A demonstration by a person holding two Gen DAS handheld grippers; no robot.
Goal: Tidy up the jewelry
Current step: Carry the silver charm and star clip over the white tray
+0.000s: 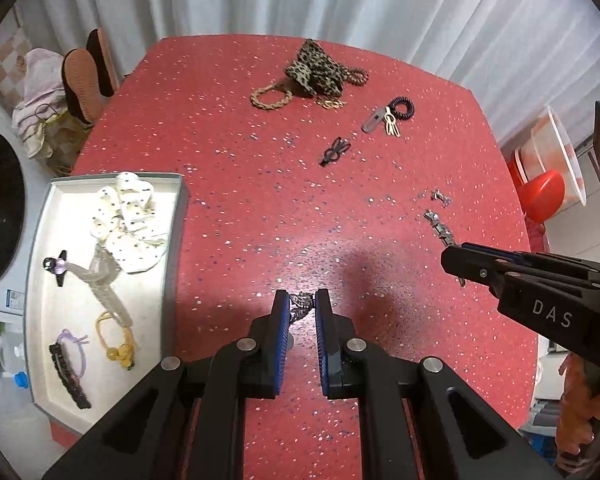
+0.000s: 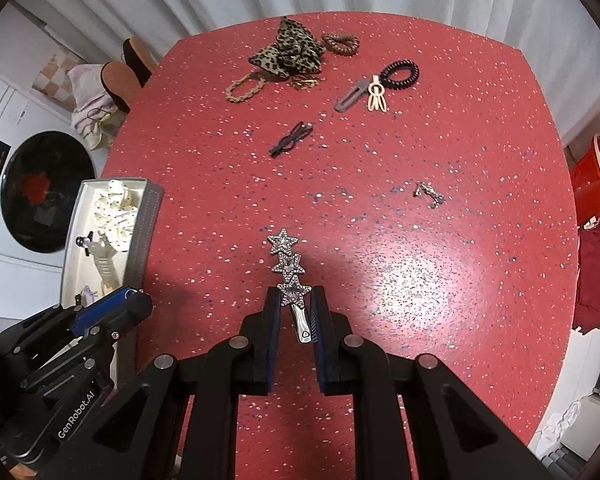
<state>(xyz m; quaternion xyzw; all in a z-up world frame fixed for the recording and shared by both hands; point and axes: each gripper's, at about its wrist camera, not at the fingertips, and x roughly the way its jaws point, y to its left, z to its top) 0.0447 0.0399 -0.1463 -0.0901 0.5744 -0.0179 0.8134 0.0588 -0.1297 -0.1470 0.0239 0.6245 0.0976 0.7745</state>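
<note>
Above the red counter (image 2: 420, 320), each hand-held gripper pinches a piece: right (image 2: 296, 300) a star clip (image 2: 288, 264), left (image 1: 302, 304) a small sparkly clip (image 1: 302, 303), likely bound for the tray (image 1: 40, 240).

"DAS" marks the right hand-held gripper (image 1: 454, 260) — "GenRobot.AI" the left (image 2: 136, 300).

Your right gripper (image 2: 295, 303) clamps the star hair clip (image 2: 289, 271) above the red table (image 2: 440, 240). Your left gripper (image 2: 134, 300) sits beside the tray (image 2: 142, 232).
</note>
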